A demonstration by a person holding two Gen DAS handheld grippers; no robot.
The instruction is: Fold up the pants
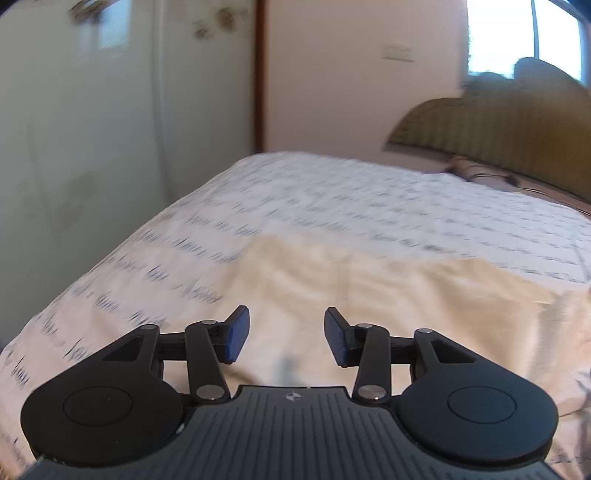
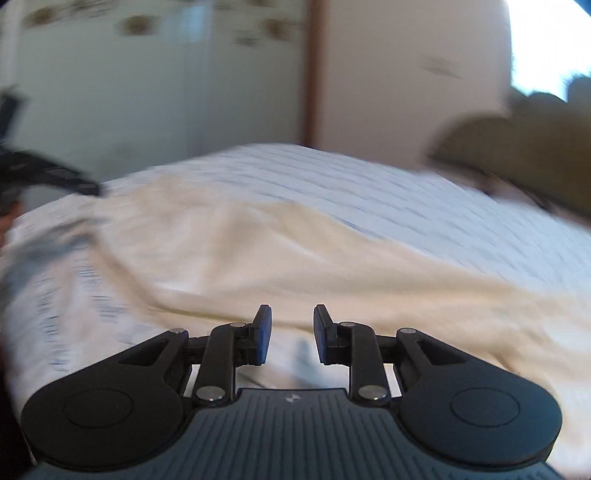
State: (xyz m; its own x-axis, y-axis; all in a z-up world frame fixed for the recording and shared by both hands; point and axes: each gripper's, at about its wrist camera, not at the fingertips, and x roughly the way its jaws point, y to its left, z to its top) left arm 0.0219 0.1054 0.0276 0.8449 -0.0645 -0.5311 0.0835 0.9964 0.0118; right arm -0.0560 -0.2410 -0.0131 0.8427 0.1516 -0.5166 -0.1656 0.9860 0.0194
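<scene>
Cream-coloured pants (image 1: pixel 369 288) lie spread on a bed with a white patterned sheet (image 1: pixel 332 192). My left gripper (image 1: pixel 286 338) is open and empty, hovering just above the near part of the pants. In the right wrist view the pants (image 2: pixel 295 251) stretch from the left to the right edge, with folds. My right gripper (image 2: pixel 291 336) is open and empty, above the sheet at the near edge of the pants. A dark blurred shape at the far left of that view, apparently the left gripper (image 2: pixel 48 173), hangs over the pants' far left end.
A woven olive headboard (image 1: pixel 498 133) stands at the back right, with a bright window (image 1: pixel 524 33) above it. A pale wardrobe (image 1: pixel 92 129) stands left of the bed. The bed's left edge (image 1: pixel 110 251) drops off beside it. Both views are motion-blurred.
</scene>
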